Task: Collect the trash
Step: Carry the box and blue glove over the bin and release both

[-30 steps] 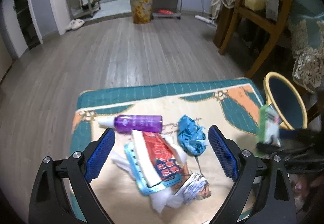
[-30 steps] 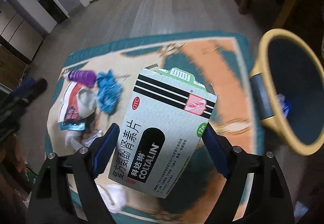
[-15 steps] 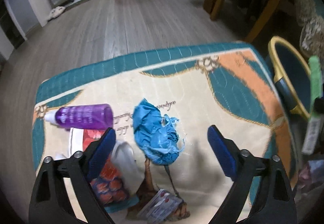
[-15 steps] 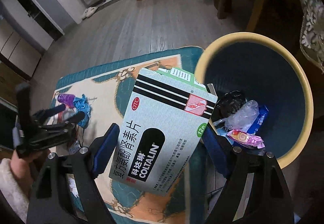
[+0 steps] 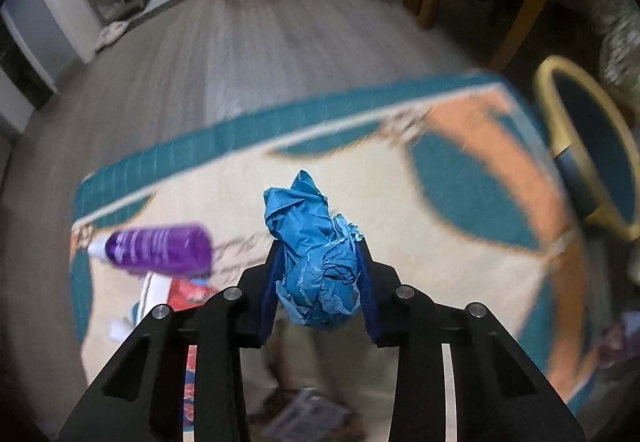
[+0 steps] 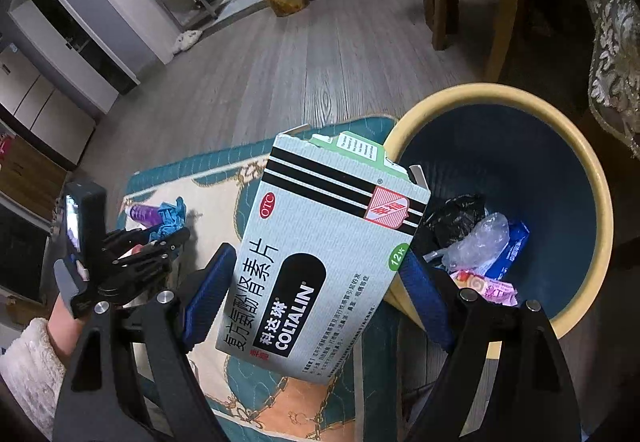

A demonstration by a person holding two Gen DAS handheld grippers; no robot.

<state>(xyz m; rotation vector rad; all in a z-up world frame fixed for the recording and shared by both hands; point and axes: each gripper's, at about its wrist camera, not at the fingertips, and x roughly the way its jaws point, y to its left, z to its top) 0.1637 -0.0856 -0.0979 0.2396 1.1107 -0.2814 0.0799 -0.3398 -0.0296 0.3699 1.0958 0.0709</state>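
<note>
Since the earlier frame, the left gripper point(image 5: 318, 274) had just closed its jaws, pinching the crumpled blue wrapper point(image 5: 316, 254); the right gripper point(image 6: 320, 278) carried the medicine box point(image 6: 324, 262), held wide, near the bin point(image 6: 596, 202).

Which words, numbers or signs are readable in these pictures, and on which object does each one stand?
All on the medicine box in the right gripper:
"COLTALIN"
"科达琳"
"OTC"
"12片"
Its small print: too small.
Purple bottle label: blurred.
Rug lettering: blurred.

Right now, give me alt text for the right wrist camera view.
The right gripper holds a Coltalin medicine box beside a yellow-rimmed bin containing wrappers. Left, the left gripper grips blue crumpled paper over a patterned rug.
</note>
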